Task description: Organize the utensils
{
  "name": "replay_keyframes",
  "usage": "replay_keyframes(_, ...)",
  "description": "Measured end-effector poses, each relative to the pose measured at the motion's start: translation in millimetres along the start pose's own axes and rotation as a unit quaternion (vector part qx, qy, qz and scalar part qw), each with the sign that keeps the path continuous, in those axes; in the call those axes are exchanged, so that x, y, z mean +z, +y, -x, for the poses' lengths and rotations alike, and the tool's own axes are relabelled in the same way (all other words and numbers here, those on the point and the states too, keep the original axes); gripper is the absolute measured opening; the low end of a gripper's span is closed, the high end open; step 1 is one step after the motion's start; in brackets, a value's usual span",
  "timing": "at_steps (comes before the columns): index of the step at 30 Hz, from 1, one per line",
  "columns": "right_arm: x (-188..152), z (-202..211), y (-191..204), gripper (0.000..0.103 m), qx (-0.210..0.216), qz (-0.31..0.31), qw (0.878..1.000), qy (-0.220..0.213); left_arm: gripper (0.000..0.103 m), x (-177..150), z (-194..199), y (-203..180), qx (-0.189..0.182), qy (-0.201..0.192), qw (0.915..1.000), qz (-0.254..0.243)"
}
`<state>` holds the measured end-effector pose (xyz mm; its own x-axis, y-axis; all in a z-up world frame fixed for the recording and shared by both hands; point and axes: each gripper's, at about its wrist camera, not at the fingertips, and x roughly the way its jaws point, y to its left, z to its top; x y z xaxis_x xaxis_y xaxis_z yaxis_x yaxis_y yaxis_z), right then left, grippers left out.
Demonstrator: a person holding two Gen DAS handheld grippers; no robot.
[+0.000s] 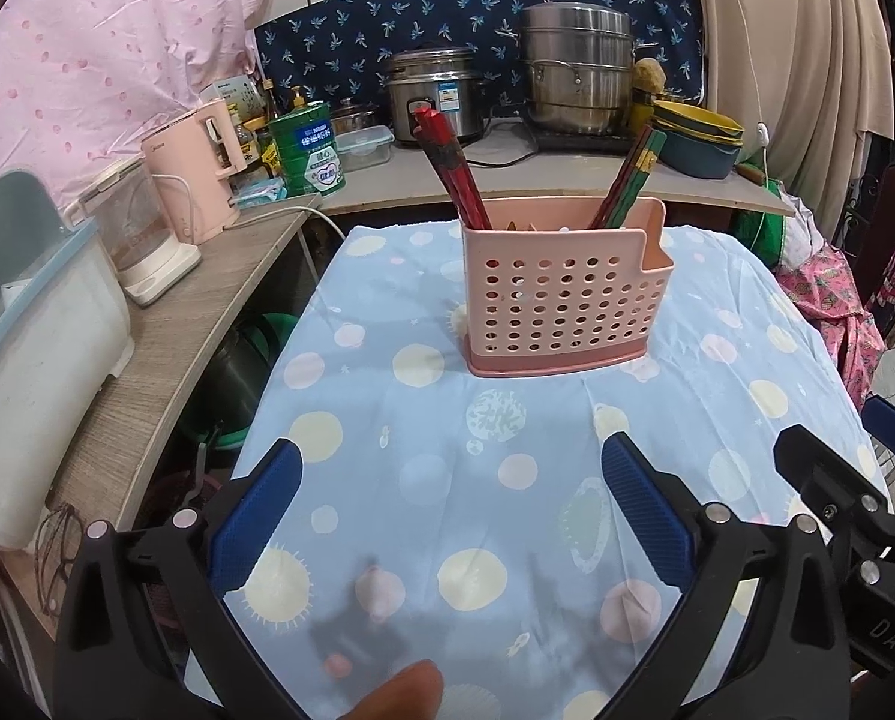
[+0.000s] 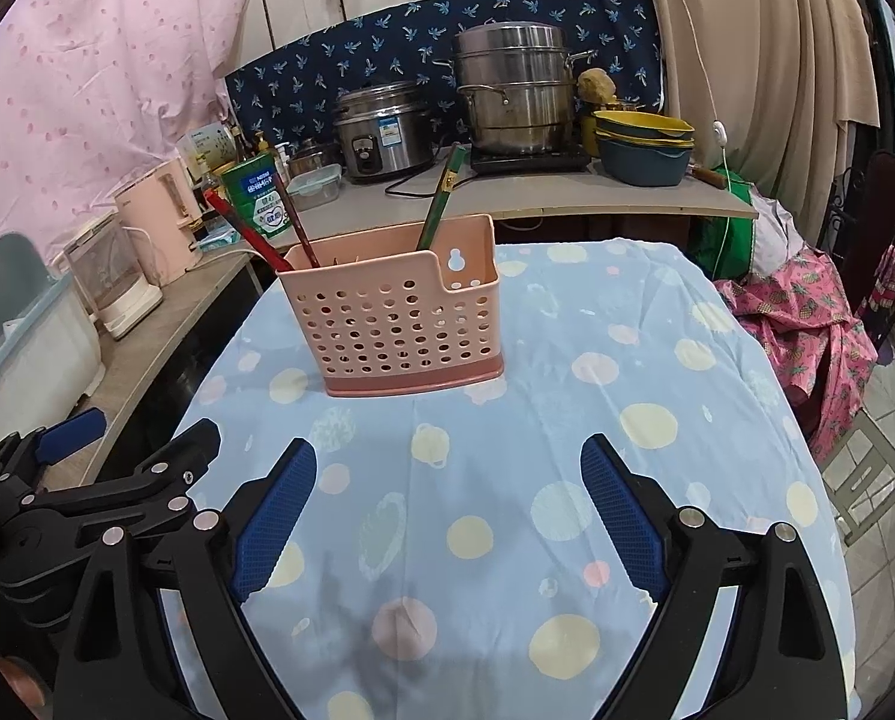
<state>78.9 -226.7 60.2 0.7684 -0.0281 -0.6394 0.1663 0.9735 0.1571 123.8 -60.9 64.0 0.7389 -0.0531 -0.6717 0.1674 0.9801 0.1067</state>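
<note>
A pink perforated utensil holder point(image 1: 558, 294) stands upright on the blue spotted tablecloth point(image 1: 447, 432); it also shows in the right wrist view point(image 2: 396, 324). Red chopsticks point(image 1: 450, 171) lean in its left end, and green and dark chopsticks point(image 1: 630, 177) lean in its right end. In the right wrist view the red chopsticks point(image 2: 249, 234) and a green chopstick point(image 2: 441, 198) stick out of it. My left gripper point(image 1: 450, 468) is open and empty, short of the holder. My right gripper point(image 2: 447, 468) is open and empty, beside the left one point(image 2: 87, 480).
A wooden side counter point(image 1: 165, 336) on the left carries a pink kettle point(image 1: 198, 174), a glass kettle point(image 1: 141, 240) and a white bin point(image 1: 33, 360). The back shelf holds a rice cooker point(image 1: 432, 96), a steel steamer pot point(image 1: 576, 69), bowls point(image 1: 696, 141) and a green tin point(image 1: 306, 150). Glasses point(image 1: 57, 546) lie on the counter's near end.
</note>
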Motion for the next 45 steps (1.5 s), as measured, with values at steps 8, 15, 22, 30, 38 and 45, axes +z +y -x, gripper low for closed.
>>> replay_keyframes(8, -1.3, 0.6, -4.1, 0.086, -0.004, -0.004, 1.0, 0.001, 0.096, -0.9, -2.5, 4.5, 0.003, 0.006, 0.9999, 0.01)
replay_keyframes(15, -3.2, -1.4, -3.7, 0.086, -0.004, -0.002, 1.0, 0.006, 0.096, -1.7, -2.2, 10.0, 0.005, 0.006, 0.9998, 0.019)
replay_keyframes(22, -5.3, -2.2, -1.0, 0.086, -0.004, 0.002, 1.0, 0.009, 0.096, -1.8, -3.0, 12.2, 0.008, 0.008, 0.9997, 0.022)
replay_keyframes(30, -8.9, -5.3, -0.2, 0.086, -0.004, 0.002, 1.0, 0.016, 0.096, -2.6, -4.1, 14.6, 0.02, 0.007, 0.9994, 0.026)
replay_keyframes(38, -11.0, -7.1, 1.7, 0.086, -0.005, 0.002, 1.0, 0.018, 0.096, -2.6, -7.9, 16.1, 0.021, 0.015, 0.9993, 0.028)
replay_keyframes(45, -11.6, -7.7, 1.7, 0.098, -0.018, 0.009, 1.0, 0.009, 0.096, -3.1, -10.0, 13.9, 0.013, 0.016, 0.9995, 0.024)
